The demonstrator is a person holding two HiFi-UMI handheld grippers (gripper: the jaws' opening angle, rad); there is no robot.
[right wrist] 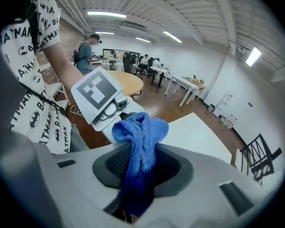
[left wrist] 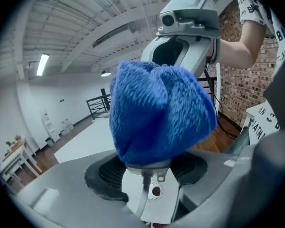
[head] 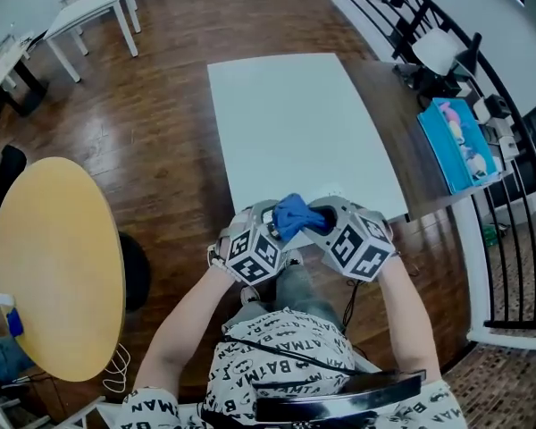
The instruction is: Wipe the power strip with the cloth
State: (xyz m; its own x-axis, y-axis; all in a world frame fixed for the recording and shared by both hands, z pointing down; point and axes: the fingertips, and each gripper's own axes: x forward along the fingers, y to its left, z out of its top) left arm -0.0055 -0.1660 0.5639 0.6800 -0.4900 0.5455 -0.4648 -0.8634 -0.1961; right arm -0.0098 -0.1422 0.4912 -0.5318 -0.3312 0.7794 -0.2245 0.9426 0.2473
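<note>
While a seated person in a black-and-white bat-print shirt (head: 286, 356) works close to the body, the left gripper (head: 270, 223) clamps a white plastic power strip (left wrist: 149, 194) end-on. Its jaws stand wide only because the strip's body fills the gap between the dark ribbed pads, and a cord and a small red button face that gripper's camera. Just beside it, the right gripper (head: 326, 217) has its jaws nearly together on a fold of fluffy blue microfibre cloth (head: 295, 214). The bunched free end of the cloth drapes over the upper part of the strip. The split of labour looks deliberate: one tool steadies the strip so it cannot slide or twist, and the other carries the cloth across it. Holding the strip up off the tabletop would also let the cloth reach its sides and ends. On that reading the wiping is under way rather than finished. From the head view the strip is almost wholly hidden under the cloth and the two marker cubes, so how much of it is covered cannot be told. Just beyond the grippers lies a white rectangular table (head: 286, 114). A round yellow wooden table (head: 54, 266) stands off to the left, and a black metal railing (head: 509, 150) runs along the right, over a dark wooden floor (head: 161, 114).
</note>
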